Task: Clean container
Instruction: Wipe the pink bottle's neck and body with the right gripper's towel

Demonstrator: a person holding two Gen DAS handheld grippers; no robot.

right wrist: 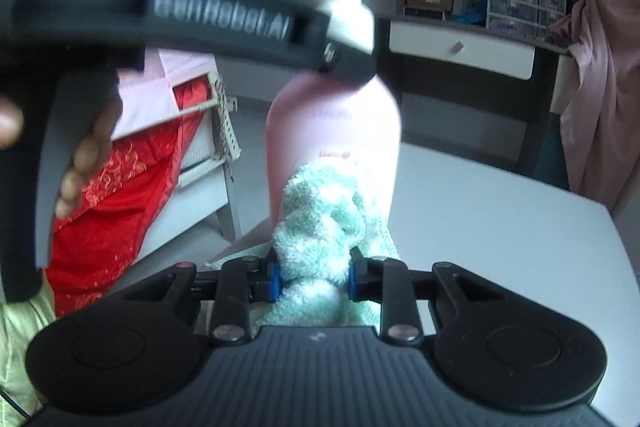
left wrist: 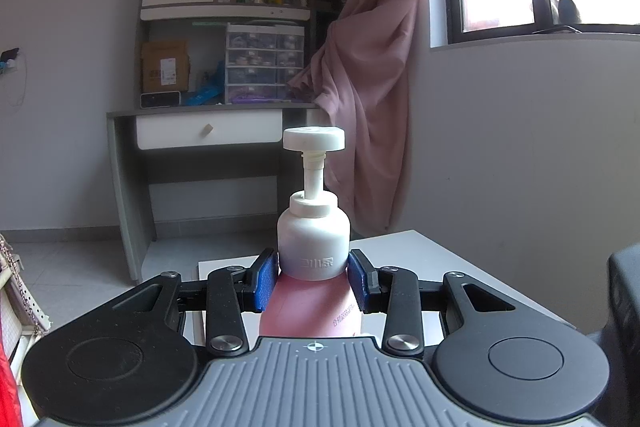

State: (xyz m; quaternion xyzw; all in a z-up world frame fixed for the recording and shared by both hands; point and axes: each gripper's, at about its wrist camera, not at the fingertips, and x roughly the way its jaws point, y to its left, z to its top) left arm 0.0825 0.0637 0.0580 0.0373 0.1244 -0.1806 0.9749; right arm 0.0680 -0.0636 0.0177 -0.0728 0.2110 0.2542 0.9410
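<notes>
Standing upright on the white surface (right wrist: 500,211): pink pump bottle (right wrist: 336,131), clamped at its white neck by the left gripper (left wrist: 313,273), jaws closed tight on it. Bunched in the right gripper (right wrist: 314,277), jaws pinched shut on it: mint-green cloth (right wrist: 320,223), pressed against the bottle's lower front.

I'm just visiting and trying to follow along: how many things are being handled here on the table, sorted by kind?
Pump bottles: 1, the pink bottle with a white pump
Cloths: 1, the green towel
Hand-held grippers: 2, the left gripper clamped on the bottle, the right gripper clamped on the towel
Total: 4
</notes>
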